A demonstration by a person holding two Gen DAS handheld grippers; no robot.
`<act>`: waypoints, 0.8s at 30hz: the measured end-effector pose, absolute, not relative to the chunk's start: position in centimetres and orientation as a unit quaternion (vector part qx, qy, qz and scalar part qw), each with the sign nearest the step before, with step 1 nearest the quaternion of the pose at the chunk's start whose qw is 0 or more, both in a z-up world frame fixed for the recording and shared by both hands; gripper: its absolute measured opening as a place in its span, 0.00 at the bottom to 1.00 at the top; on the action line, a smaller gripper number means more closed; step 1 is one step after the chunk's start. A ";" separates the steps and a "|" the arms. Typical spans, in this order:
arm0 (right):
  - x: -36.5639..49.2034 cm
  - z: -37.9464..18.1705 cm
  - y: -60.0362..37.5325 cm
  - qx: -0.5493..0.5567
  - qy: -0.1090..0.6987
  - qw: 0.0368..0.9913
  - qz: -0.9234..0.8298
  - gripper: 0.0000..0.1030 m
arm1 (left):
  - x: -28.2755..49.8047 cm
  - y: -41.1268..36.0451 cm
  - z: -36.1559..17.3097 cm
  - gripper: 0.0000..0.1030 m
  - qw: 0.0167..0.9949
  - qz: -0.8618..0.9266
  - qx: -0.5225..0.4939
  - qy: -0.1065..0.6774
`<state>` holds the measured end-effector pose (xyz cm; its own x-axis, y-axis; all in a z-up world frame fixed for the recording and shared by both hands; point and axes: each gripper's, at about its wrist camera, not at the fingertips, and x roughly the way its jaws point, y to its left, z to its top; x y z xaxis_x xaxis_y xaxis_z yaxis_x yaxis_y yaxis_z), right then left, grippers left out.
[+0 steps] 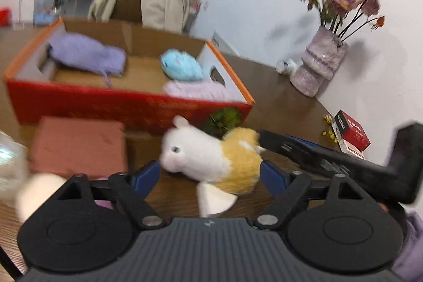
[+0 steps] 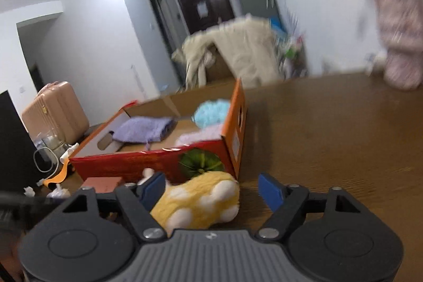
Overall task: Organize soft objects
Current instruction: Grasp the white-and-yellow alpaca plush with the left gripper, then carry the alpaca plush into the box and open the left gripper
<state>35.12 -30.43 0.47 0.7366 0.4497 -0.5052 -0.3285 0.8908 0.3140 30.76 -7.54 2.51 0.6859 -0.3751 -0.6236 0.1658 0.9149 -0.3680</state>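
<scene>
A white and yellow plush animal [image 1: 211,157] lies on the wooden table in front of the red cardboard box [image 1: 127,107]. My left gripper [image 1: 210,173] is open, its blue fingers on either side of the plush. My right gripper [image 2: 211,188] is open too, and the plush [image 2: 198,200] lies between its fingers toward the left one. The box [image 2: 158,165] holds a purple cloth [image 1: 87,54], a light blue soft thing [image 1: 182,65] and a pink folded cloth [image 1: 195,90]. The right gripper's body [image 1: 343,163] shows in the left wrist view, right of the plush.
A pink flat block [image 1: 79,146] lies left of the plush. A vase of dried roses [image 1: 320,62] stands at the wall, a red and white small box [image 1: 351,132] near it. Beyond the table are a coat-draped chair [image 2: 238,54] and a pink suitcase [image 2: 55,110].
</scene>
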 end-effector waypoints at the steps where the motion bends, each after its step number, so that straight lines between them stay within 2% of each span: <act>1: 36.4 -0.2 -30.7 0.112 0.309 0.919 0.217 0.72 | 31.3 -8.2 2.1 0.83 0.905 -0.146 -0.144 0.372; 6: 39.6 -2.4 -31.3 0.157 0.338 0.892 0.255 0.62 | 33.5 -9.3 0.4 0.83 0.900 -0.121 -0.172 0.383; 7: 39.8 -2.8 -31.6 0.172 0.341 0.886 0.262 0.58 | 33.8 -9.2 0.2 0.81 0.897 -0.118 -0.182 0.384; 8: 40.1 -3.2 -31.9 0.195 0.348 0.875 0.273 0.49 | 34.0 -9.1 -0.1 0.79 0.893 -0.120 -0.198 0.386; 9: 40.2 -3.3 -31.9 0.212 0.354 0.867 0.279 0.47 | 34.1 -9.0 -0.3 0.74 0.888 -0.120 -0.213 0.390; 11: 39.9 -2.9 -31.8 0.203 0.355 0.872 0.270 0.45 | 33.8 -8.9 0.1 0.70 0.888 -0.114 -0.224 0.386; 20: 30.7 2.7 -29.8 0.204 0.317 0.883 0.279 0.43 | 26.4 -6.2 5.7 0.68 0.915 -0.122 -0.210 0.321; 23: 26.8 4.0 -28.1 0.199 0.300 0.890 0.280 0.42 | 23.6 -4.3 6.7 0.61 0.919 -0.125 -0.216 0.305; 24: 25.9 4.2 -27.6 0.199 0.297 0.892 0.277 0.42 | 22.7 -3.4 6.8 0.56 0.918 -0.125 -0.219 0.305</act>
